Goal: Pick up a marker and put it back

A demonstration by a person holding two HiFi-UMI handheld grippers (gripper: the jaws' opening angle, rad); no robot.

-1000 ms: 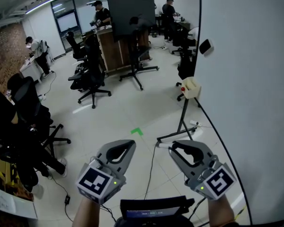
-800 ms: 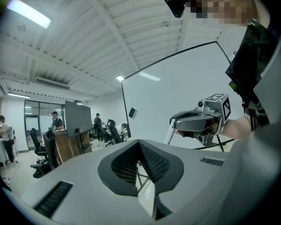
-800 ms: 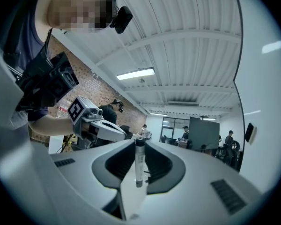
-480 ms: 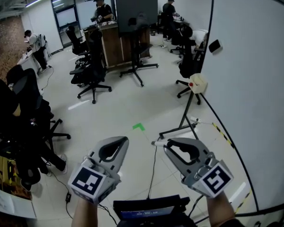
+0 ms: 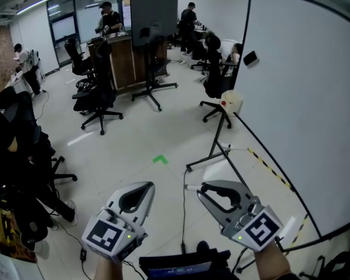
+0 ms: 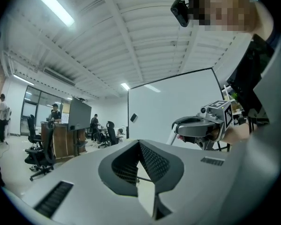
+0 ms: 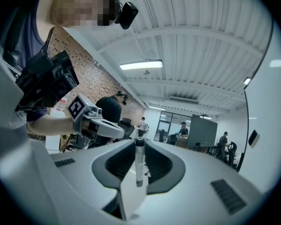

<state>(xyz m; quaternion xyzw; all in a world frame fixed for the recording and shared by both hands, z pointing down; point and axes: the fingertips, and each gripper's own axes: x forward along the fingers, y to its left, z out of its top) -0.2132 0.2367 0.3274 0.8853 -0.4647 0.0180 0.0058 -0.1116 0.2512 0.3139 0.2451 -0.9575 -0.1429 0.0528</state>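
Room: Open office with a pale tiled floor (image 5: 134, 147), swivel chairs (image 5: 96, 101) and people at far desks. A large whiteboard (image 5: 303, 98) on a wheeled stand filled the right side.
Marker: The marker (image 7: 139, 161) was off the floor, clamped in the right claw (image 5: 202, 189). It lay crosswise to the jaws, and in the head view one end poked out toward the left. It was near the whiteboard but clear of it.
Why held so: The barrel was gripped partway along its length, which probably kept it from swinging while carried. The claw pointed level and forward, which suits carrying more than placing.
Right claw: It was open only narrowly, with both pads pressed on the marker's barrel.
Left claw: The left claw (image 5: 147, 185) had its jaws brought together with nothing between them. It was held level beside the right one, apart from it, and seemed idle.
Stage: The pick-up looked done and the return was not yet made. No ledge or tray for the marker could be made out.
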